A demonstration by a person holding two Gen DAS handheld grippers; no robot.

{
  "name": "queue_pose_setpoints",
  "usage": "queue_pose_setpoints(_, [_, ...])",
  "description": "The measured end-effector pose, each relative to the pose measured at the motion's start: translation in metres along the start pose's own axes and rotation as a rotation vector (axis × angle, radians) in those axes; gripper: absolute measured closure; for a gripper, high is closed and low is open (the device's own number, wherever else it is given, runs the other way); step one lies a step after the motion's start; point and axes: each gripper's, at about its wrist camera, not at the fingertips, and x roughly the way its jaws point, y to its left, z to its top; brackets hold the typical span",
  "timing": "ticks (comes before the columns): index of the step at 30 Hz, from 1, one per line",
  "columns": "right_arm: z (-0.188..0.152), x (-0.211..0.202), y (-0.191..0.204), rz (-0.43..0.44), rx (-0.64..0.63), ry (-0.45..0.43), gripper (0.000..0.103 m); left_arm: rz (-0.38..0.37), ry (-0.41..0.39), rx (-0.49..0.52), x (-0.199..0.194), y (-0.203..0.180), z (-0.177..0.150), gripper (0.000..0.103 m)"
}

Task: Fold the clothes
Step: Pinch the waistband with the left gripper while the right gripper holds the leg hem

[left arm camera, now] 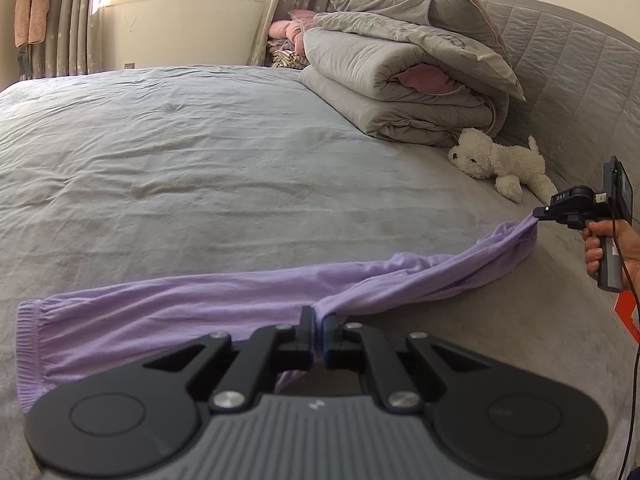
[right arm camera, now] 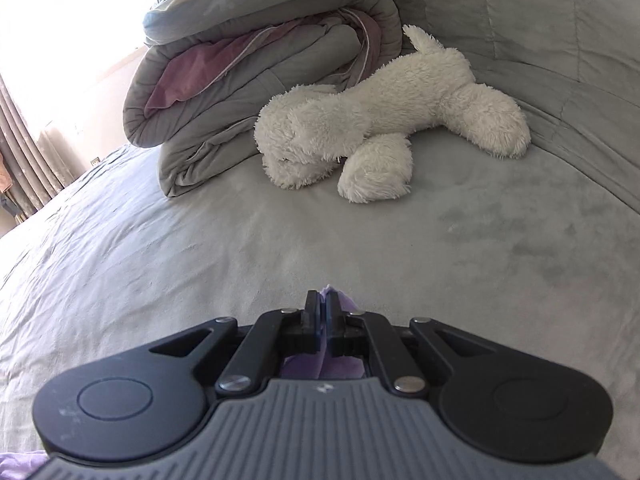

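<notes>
1. Left gripper [left arm camera: 319, 322]: jaws closed, pinching a fold of the lilac garment [left arm camera: 168, 312].
2. Right gripper [right arm camera: 323, 306]: jaws closed on the same garment's other end, lilac cloth bunched between them; a hand [left arm camera: 608, 246] holds its handle.
3. Garment stretched between both grippers, mostly lying on the grey bed [left arm camera: 200, 152] along its near edge, elastic cuff at left.
4. White plush dog [right arm camera: 384, 120] and folded duvet [left arm camera: 400, 80] at the headboard end, well apart from the garment.

Lilac garment [left arm camera: 168, 312] (plain), grey bed sheet [left arm camera: 180, 160], white plush dog [left arm camera: 500, 164]
</notes>
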Motion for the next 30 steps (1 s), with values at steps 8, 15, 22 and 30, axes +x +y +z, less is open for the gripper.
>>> queue_pose_setpoints(8, [-0.016,0.007,-0.009,-0.015,-0.008,0.101,0.088,-0.007,0.000,-0.016,0.001,0.001,-0.001,0.100])
queue_pose_setpoints(15, [-0.079,0.006,-0.019,0.215,0.006,0.351,0.088,-0.029,0.002,-0.015,-0.001,0.000,-0.005,0.100])
queue_pose_setpoints(22, [-0.074,0.032,-0.010,0.145,0.123,0.236,0.089,-0.035,-0.003,-0.001,-0.006,-0.006,-0.006,0.100])
queue_pose_setpoints(30, [-0.051,-0.003,-0.019,0.111,0.087,0.146,0.100,-0.061,-0.004,-0.003,-0.014,-0.008,-0.007,0.100])
